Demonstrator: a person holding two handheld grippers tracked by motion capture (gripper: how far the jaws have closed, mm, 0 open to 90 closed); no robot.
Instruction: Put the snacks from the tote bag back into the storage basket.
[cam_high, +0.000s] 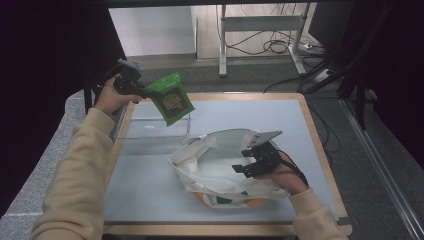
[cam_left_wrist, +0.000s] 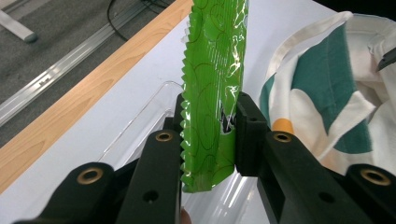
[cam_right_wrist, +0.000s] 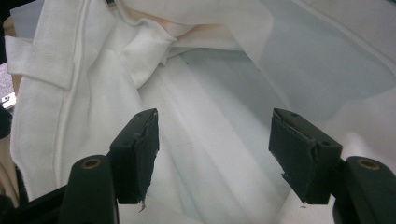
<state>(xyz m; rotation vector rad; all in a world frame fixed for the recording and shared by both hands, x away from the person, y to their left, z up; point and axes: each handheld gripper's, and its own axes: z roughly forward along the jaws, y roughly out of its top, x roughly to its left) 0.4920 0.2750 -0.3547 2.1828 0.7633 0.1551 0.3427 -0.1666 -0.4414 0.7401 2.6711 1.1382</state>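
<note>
Two tongs: left tongs (cam_left_wrist: 208, 128) clamped on green crinkly foil snack packet (cam_high: 172, 98), light, slippery, best pinched at seam; right tongs (cam_right_wrist: 212, 154) apart inside soft white cloth bag (cam_high: 210, 167).

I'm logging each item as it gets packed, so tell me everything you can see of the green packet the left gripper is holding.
The green packet is a flat, glossy plastic pouch with crimped, zigzag-cut ends and a round dark and yellow printed emblem on its face. It looks sealed, slightly crinkled. The left gripper is shut on its lower end, jaws pressing both faces. It hangs tilted in the air over the clear plastic bin, apart from the white tote bag. Nothing else touches it.
</note>
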